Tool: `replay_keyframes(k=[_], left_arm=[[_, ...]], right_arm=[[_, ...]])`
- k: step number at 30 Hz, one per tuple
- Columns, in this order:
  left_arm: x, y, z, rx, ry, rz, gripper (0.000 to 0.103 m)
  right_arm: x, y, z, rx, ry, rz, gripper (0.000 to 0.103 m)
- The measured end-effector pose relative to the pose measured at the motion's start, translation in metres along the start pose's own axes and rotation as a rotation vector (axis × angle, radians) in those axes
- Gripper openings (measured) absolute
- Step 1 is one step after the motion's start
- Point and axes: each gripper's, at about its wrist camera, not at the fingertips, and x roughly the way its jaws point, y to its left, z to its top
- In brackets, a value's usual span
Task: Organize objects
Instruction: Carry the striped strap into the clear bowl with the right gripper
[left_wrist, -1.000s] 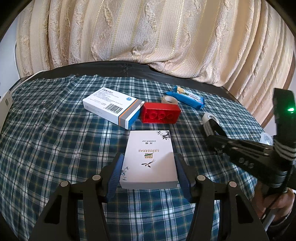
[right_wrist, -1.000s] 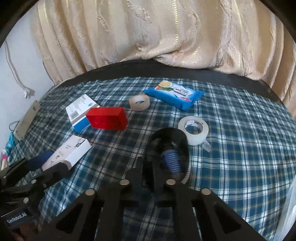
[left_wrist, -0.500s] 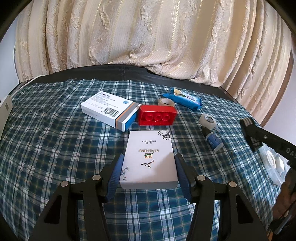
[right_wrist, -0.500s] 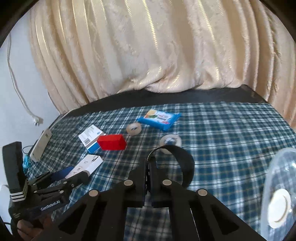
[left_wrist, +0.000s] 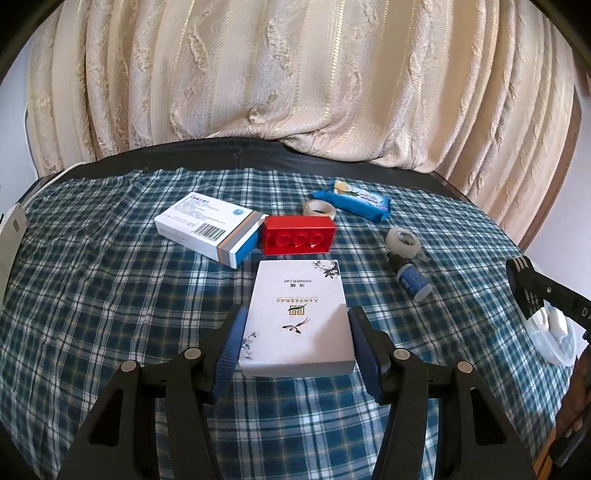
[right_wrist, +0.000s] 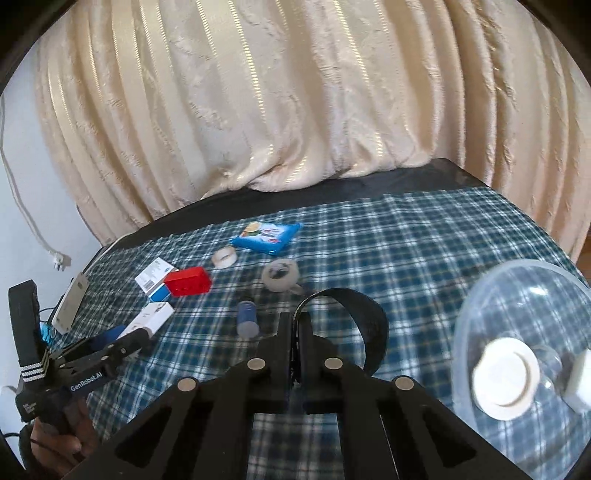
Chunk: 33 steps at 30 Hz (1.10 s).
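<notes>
Right wrist view: right tool (right_wrist: 295, 332), jaws pinched shut on a black band (right_wrist: 354, 310), sits just left of the clear bowl (right_wrist: 517, 332). Left tool (left_wrist: 295, 343) grips the white box (left_wrist: 295, 317) lengthwise across its sides on the bed.

Blue-green plaid cloth (left_wrist: 110, 295); red brick (left_wrist: 297, 236); cream curtain (left_wrist: 295, 74).
</notes>
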Motion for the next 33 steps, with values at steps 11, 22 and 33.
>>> replay_keyframes(k=[11, 22, 33], left_arm=[[-0.005, -0.016, 0.0, 0.03, -0.003, -0.002, 0.057], [-0.012, -0.034, 0.0, 0.063, -0.011, -0.011, 0.057], [-0.012, -0.062, -0.002, 0.117, -0.004, -0.034, 0.057]], right_arm=[[-0.024, -0.034, -0.006, 0.069, -0.044, -0.049, 0.003], [-0.05, -0.08, -0.015, 0.157, -0.077, -0.134, 0.003], [-0.062, -0.117, -0.035, 0.223, -0.05, -0.194, 0.003]])
